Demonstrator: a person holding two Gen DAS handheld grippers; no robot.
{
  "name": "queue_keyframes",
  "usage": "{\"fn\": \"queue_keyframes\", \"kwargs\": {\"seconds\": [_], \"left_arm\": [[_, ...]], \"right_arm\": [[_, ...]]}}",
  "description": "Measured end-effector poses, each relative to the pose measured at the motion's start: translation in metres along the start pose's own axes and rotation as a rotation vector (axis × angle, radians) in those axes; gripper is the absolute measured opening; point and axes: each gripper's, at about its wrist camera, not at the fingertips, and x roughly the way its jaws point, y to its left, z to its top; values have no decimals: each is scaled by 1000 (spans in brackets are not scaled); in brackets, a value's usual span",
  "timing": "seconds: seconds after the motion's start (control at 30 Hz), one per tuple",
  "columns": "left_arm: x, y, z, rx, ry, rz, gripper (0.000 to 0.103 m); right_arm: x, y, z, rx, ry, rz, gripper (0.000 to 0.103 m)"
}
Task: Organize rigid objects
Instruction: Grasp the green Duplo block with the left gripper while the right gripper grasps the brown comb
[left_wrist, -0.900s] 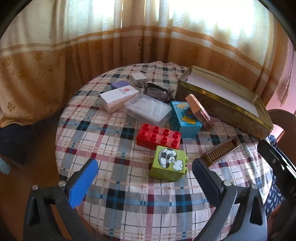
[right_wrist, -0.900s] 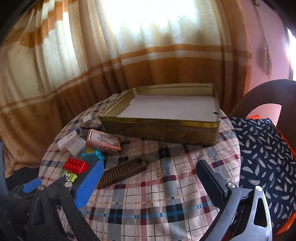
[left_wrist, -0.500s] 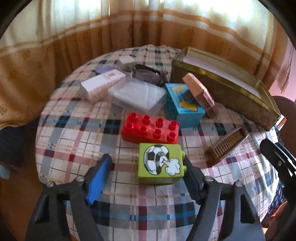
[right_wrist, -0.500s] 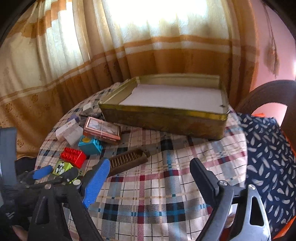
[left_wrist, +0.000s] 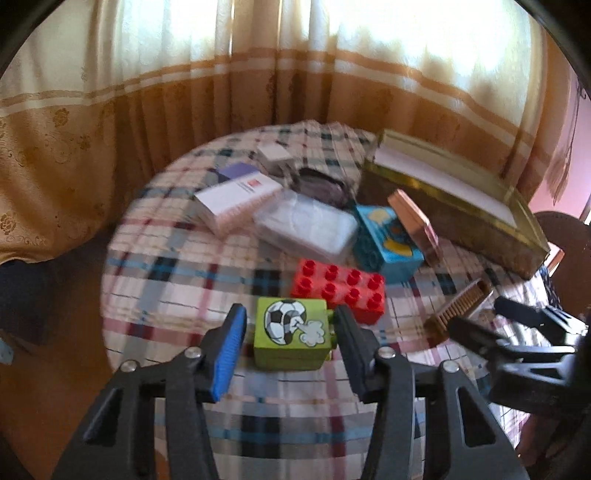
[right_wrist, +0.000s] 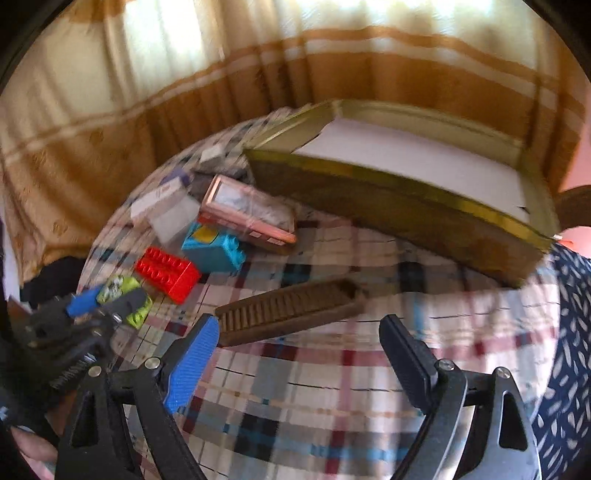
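Here the left gripper straddles the green block with the football picture, which sits on the checked counter near its front edge. The black finger looks pressed against the block's right side, while the blue finger stands just off its left side with a narrow gap showing, so the gripper is not fully closed on it. Just behind the green block lies the red brick, and behind that the blue block with a pink case leaning on it. A clear plastic box and a white carton lie further left.

The right gripper hangs wide open and empty above the counter, its fingers well apart. The brown comb lies just ahead of it, flat on the cloth, its left end near the blue finger. Beyond the comb stands the gold tin, open, lined with white paper. A curtain hangs behind the counter.
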Motion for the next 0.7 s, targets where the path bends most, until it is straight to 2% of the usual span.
{"fn": "queue_keyframes", "kwargs": {"seconds": [0.3,0.5,0.57,0.7], "left_arm": [[2,7,6,-8,-10,-8,50],[4,7,3,-20,13,-33,51],[7,4,2,-15,20,-19,59],[14,5,-1,-8,43,16,59]], "right_arm": [[23,18,7,-118,59,-96,96],[24,9,11,-99,70,-113,98],[25,9,12,-97,70,-113,98],[22,6,11,-94,54,-94,96]]}}
